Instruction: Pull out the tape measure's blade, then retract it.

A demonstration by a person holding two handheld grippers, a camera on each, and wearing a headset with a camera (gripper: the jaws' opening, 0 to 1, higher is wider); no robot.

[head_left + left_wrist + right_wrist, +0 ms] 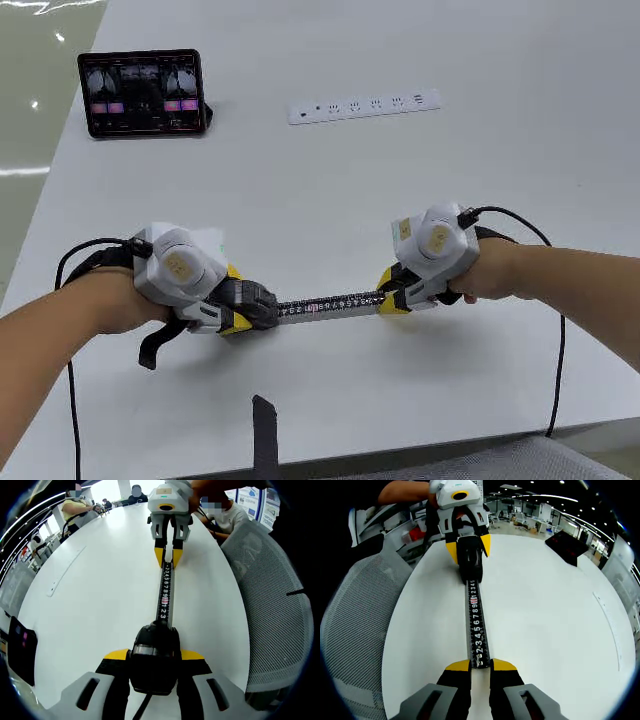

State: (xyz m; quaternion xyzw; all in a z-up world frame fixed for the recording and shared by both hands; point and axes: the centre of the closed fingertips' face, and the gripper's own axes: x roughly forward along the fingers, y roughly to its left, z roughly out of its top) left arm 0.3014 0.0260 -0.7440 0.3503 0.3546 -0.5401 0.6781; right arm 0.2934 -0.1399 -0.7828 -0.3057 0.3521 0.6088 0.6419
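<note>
White tabletop is carrying everything. On the far side a tablet is lying w/ its screen lit, and a power strip is sitting to its right, both well apart from the work. Near the front edge, the left hand-held gripper is clamping the black tape measure btwn its yellow-tipped jaws. The right hand-held gripper is facing it, jaws pressing in on the blade tip, prob. at the end hook, which is hard to make out. The blade is stretching straight btwn the two, numbers up, low over the tabletop.
</note>
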